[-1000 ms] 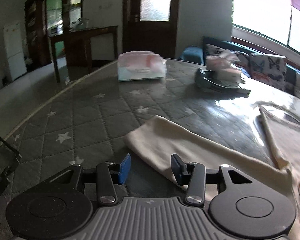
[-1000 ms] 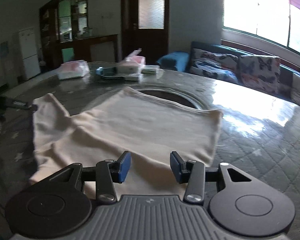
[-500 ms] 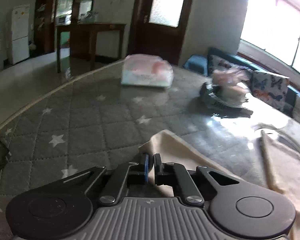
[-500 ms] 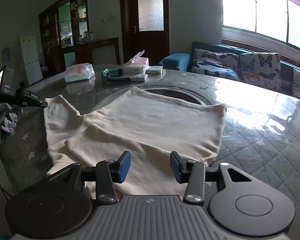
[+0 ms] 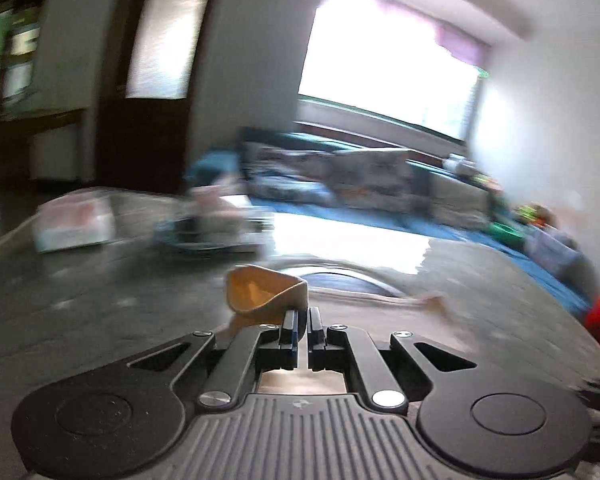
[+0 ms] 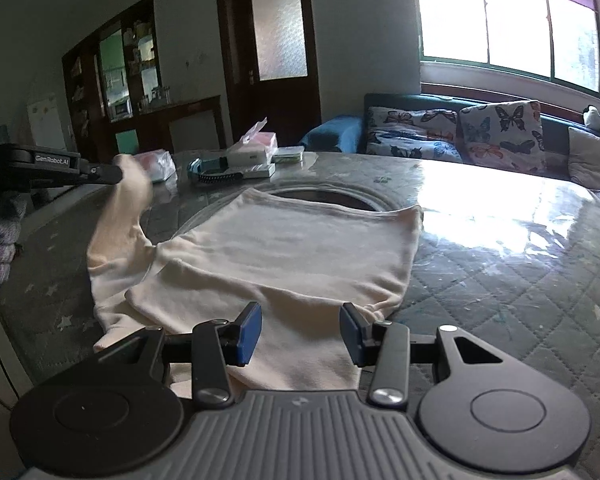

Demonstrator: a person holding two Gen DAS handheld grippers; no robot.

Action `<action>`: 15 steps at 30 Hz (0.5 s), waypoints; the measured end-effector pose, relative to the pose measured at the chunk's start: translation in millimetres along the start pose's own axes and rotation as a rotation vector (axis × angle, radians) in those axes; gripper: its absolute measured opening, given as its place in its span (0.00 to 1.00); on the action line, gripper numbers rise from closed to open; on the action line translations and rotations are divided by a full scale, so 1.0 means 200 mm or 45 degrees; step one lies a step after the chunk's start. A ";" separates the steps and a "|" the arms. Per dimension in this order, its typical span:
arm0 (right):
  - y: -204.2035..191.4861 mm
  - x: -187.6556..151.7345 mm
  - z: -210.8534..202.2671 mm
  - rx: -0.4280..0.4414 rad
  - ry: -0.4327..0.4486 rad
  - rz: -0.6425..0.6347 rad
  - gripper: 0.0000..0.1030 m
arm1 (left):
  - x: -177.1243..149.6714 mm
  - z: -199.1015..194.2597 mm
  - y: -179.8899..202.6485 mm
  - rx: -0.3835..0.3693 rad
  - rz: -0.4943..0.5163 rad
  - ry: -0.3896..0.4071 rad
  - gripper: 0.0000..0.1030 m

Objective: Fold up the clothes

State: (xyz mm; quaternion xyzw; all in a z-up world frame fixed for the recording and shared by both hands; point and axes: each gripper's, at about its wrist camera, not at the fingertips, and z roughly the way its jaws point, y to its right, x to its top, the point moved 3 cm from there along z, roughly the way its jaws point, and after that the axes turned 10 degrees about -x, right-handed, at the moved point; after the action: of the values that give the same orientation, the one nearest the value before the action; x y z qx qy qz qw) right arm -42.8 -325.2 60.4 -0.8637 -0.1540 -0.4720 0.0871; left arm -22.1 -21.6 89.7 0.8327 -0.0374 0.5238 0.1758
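Observation:
A cream long-sleeved garment point(image 6: 284, 256) lies spread on the quilted grey table point(image 6: 520, 280). My left gripper point(image 5: 302, 322) is shut on the end of its sleeve point(image 5: 260, 292), which curls up above the fingertips. In the right wrist view the left gripper point(image 6: 114, 174) holds that sleeve point(image 6: 124, 216) lifted off the table at the far left. My right gripper point(image 6: 300, 330) hovers open over the garment's near edge, with cloth below the blue pads but nothing pinched between them.
Tissue packs point(image 6: 256, 148), a dark tray point(image 6: 216, 172) and a plastic-wrapped pack point(image 6: 158, 164) sit at the table's far side. A sofa with butterfly cushions point(image 6: 460, 136) stands beyond it. A round inset point(image 6: 320, 196) shows under the garment's far edge.
My left gripper closed on the sleeve end, then swung up and to the right, lifting the sleeve off the table. The right gripper drifted slightly and stayed open.

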 end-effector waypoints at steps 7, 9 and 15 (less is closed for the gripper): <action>0.07 -0.02 -0.05 -0.026 0.019 0.058 0.42 | -0.14 0.14 0.39 -0.228 0.202 -0.134 0.04; 0.09 -0.02 -0.06 -0.034 0.018 0.073 0.42 | -0.20 0.18 0.47 -0.235 0.271 -0.167 0.06; 0.11 -0.03 -0.04 -0.014 -0.016 0.134 0.42 | -0.29 0.20 0.50 -0.210 0.353 -0.232 0.12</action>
State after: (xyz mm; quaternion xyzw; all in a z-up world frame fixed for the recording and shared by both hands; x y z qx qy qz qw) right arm -44.3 -348.3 59.6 -0.8739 -0.1064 -0.4623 0.1060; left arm -38.4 -136.1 48.4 0.8462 -0.2106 0.4606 0.1655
